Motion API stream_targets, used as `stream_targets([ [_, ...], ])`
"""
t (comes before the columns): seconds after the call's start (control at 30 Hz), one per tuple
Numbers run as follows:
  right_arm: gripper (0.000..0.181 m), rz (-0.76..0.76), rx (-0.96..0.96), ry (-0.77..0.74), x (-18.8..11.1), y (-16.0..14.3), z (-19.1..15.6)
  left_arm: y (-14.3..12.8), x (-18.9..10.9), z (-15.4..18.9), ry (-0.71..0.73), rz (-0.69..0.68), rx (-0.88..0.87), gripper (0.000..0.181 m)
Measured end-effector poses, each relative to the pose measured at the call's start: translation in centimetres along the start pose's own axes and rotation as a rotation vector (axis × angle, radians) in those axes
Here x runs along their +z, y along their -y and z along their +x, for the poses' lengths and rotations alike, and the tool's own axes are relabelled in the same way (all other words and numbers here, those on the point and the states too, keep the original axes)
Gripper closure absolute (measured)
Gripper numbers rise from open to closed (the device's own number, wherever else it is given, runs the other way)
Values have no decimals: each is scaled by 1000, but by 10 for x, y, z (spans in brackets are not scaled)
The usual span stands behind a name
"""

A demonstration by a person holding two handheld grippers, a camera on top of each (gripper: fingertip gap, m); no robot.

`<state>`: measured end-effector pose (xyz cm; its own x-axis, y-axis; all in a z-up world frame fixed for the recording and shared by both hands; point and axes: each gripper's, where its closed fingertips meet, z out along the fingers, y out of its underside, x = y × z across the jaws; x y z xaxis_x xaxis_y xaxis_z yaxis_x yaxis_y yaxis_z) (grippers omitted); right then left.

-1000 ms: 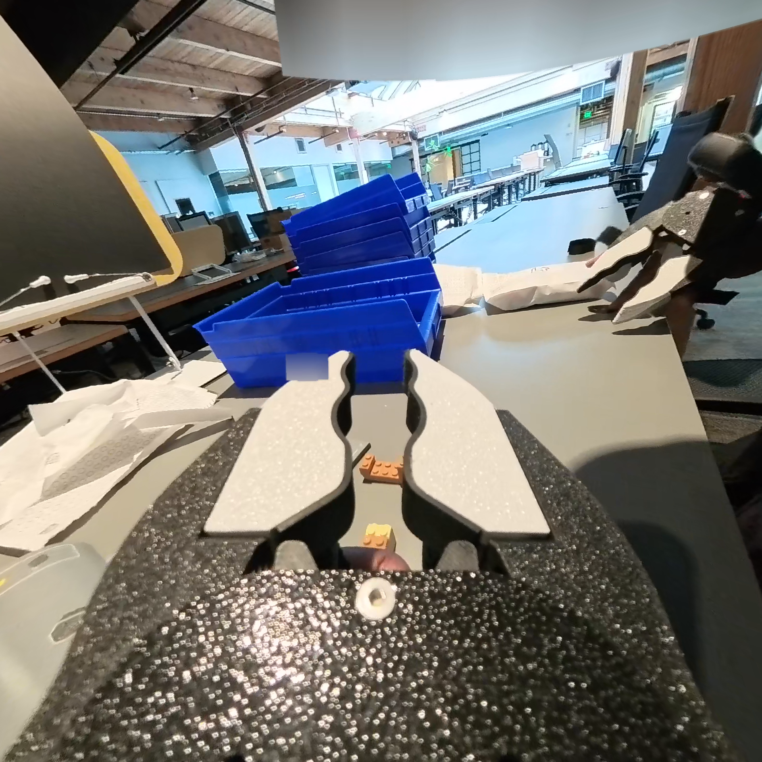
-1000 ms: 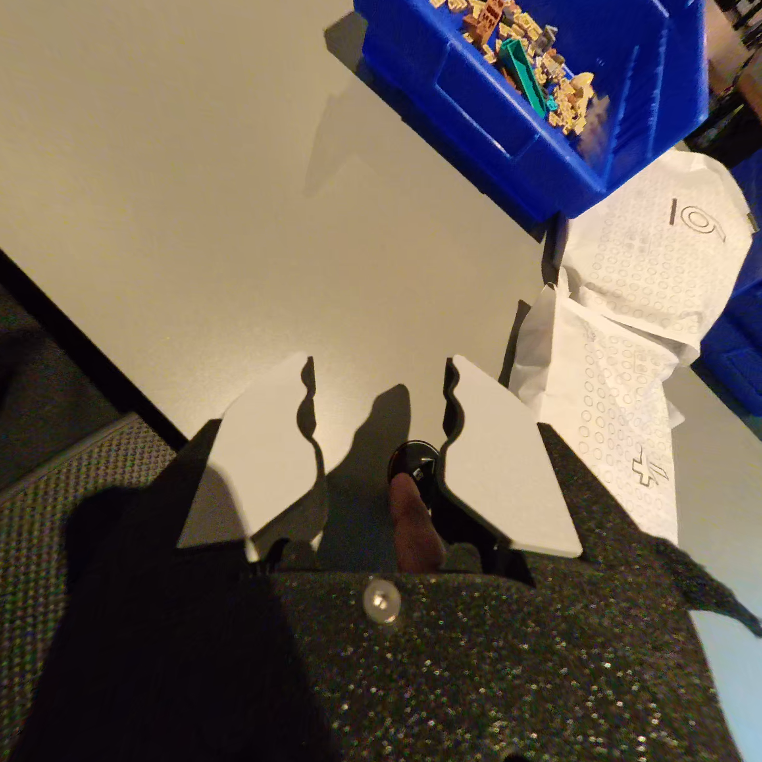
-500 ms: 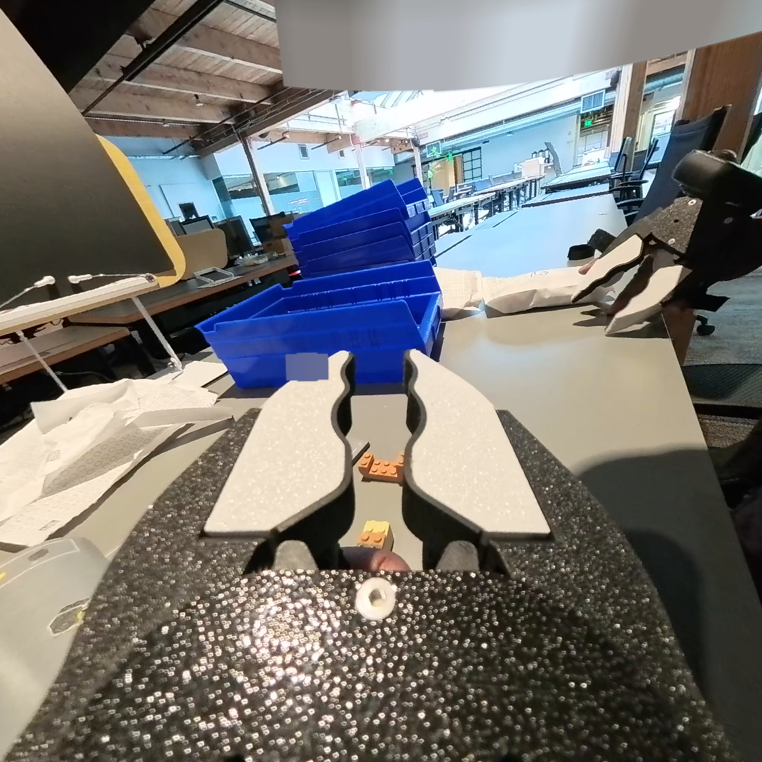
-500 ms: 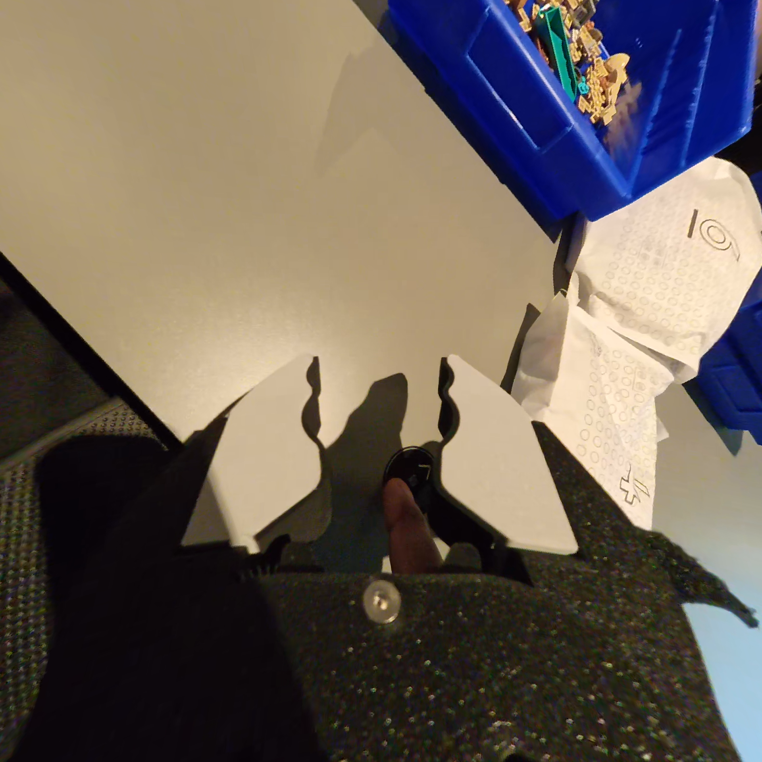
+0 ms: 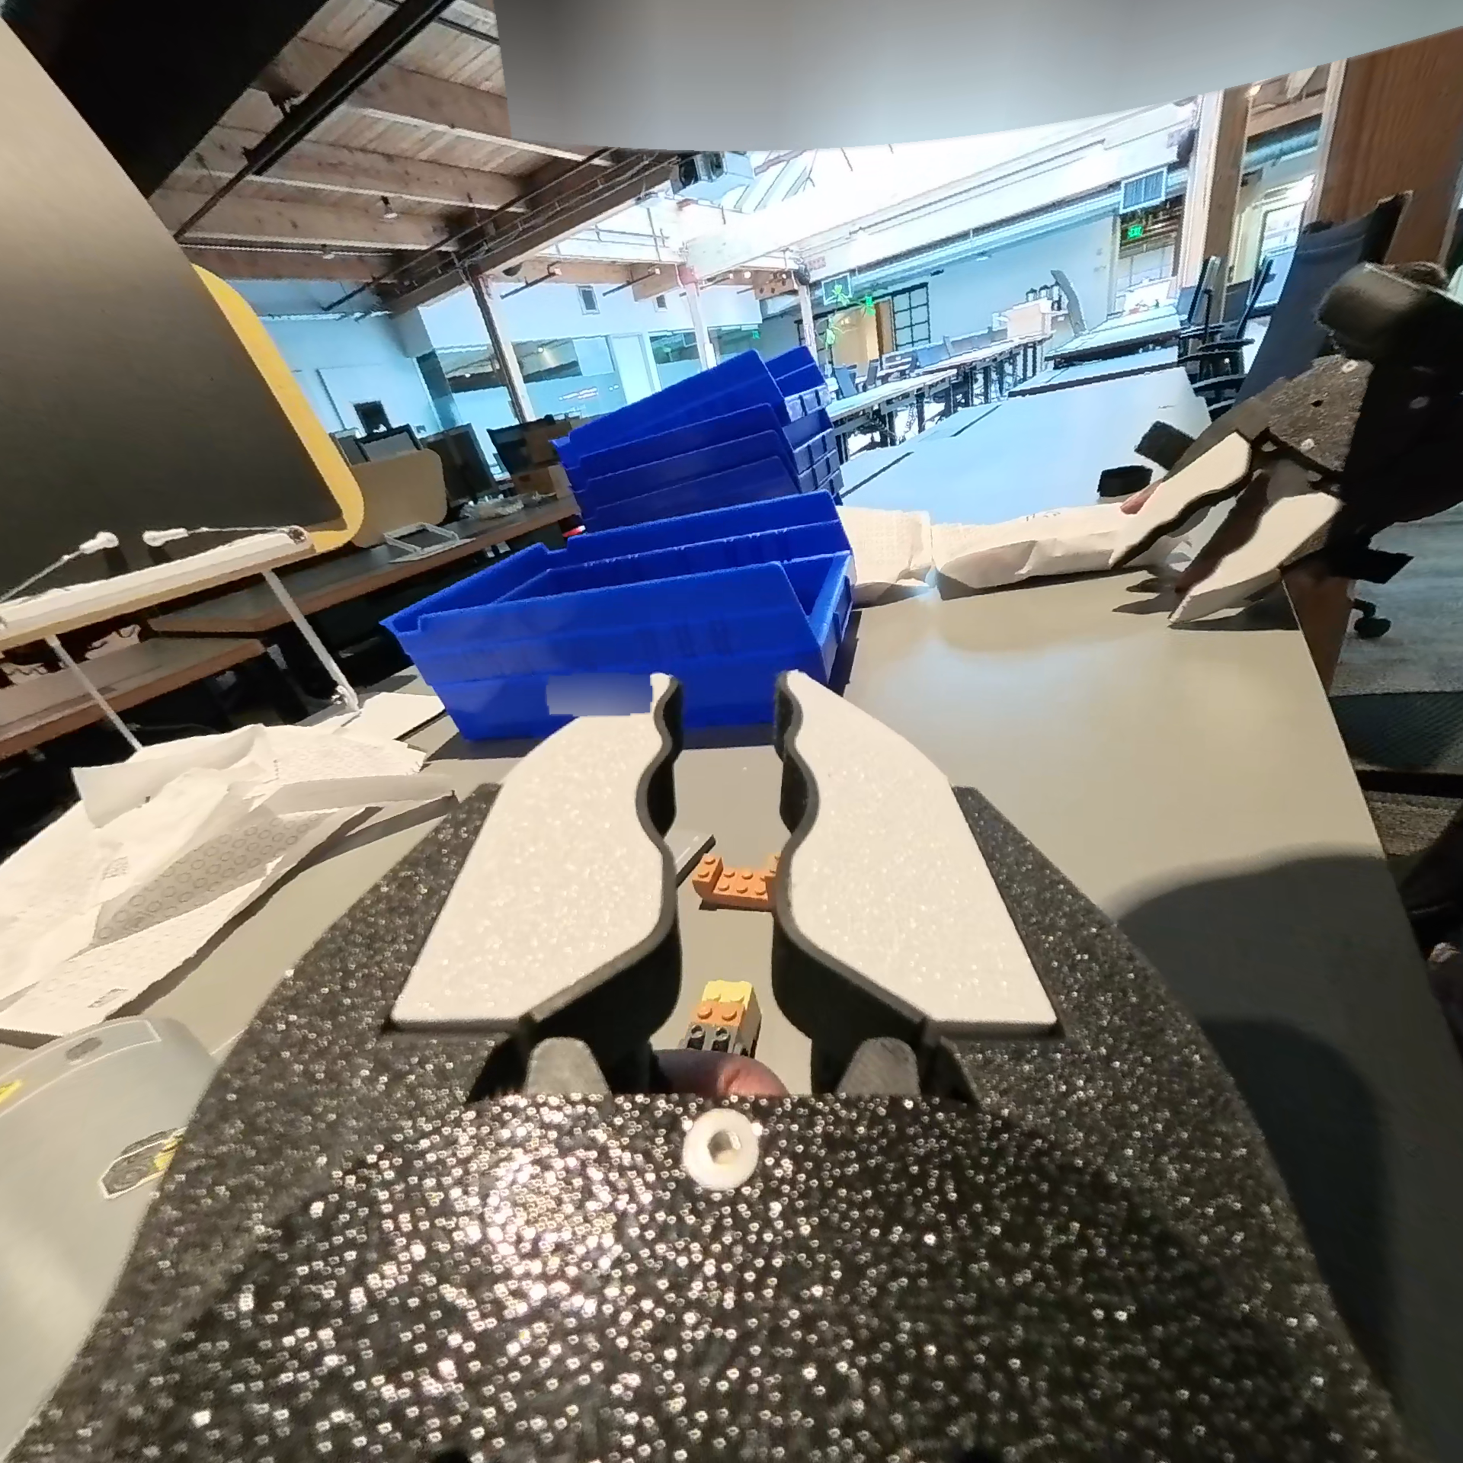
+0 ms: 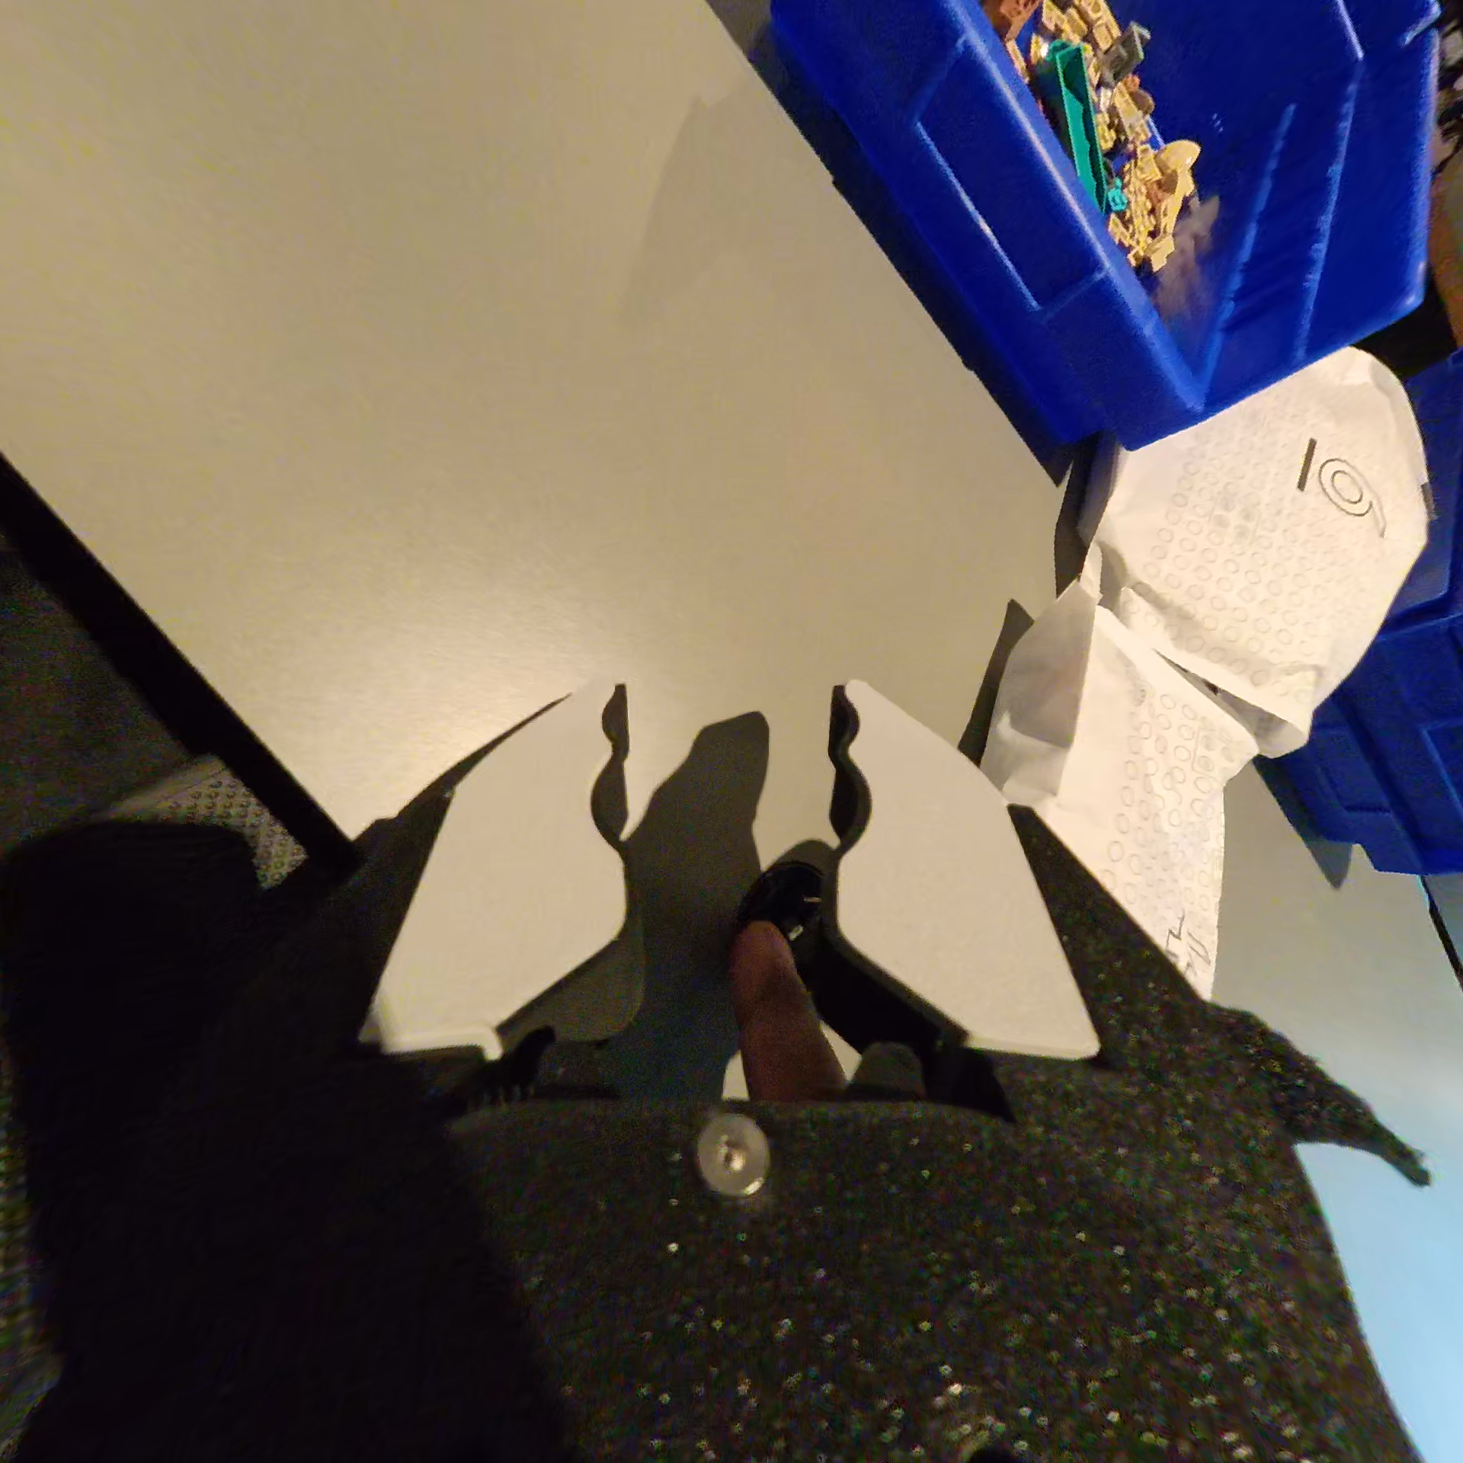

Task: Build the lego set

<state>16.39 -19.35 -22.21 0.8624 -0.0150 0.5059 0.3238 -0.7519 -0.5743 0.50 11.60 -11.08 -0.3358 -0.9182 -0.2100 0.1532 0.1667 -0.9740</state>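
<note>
My left gripper (image 5: 724,701) is open and empty, low over the grey table (image 5: 1069,752). Between its fingers lie an orange brick piece (image 5: 736,880) and, nearer me, a small stack of yellow, orange and black bricks (image 5: 724,1015). My right gripper (image 6: 724,701) is open and empty over bare table near the table's edge; it also shows at the far right of the left wrist view (image 5: 1219,546). A blue bin (image 6: 1187,261) holding several loose tan, brown and green bricks (image 6: 1108,134) stands ahead and to the right of the right gripper.
Stacked blue bins (image 5: 633,617) stand straight ahead of the left gripper. White paper bags lie at its left (image 5: 198,831) and beside the right gripper (image 6: 1187,673). The table edge (image 6: 158,657) runs left of the right gripper, carpet below. A grey device (image 5: 79,1148) sits lower left. One gripper's finger ends stand about 35 cm off the other's.
The right gripper has shifted slightly, so the bin of bricks sits farther up and right in its view. The left gripper has barely moved. Both stay open.
</note>
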Motion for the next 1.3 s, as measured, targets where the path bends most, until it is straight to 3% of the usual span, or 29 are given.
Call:
stream_targets([
  [0.7, 138, -16, -49, 4, 2, 1, -1, -3, -2, -1, 2, 15, 1, 160],
  [0.87, 136, 14, -111, -19, 3, 16, 5, -1, -3, -3, 8, 24, -1, 160],
  [1.0, 140, 197, -77, -119, 7, 85, 53, 7, 1, -8, -2, 33, 21, 160],
  [1.13, 143, 488, -10, -216, 11, 201, 123, 22, 10, -26, -10, 41, 82, 160],
  [1.3, 145, 898, 131, -215, 4, 346, 189, 30, 27, -62, 5, 53, 126, 160],
])
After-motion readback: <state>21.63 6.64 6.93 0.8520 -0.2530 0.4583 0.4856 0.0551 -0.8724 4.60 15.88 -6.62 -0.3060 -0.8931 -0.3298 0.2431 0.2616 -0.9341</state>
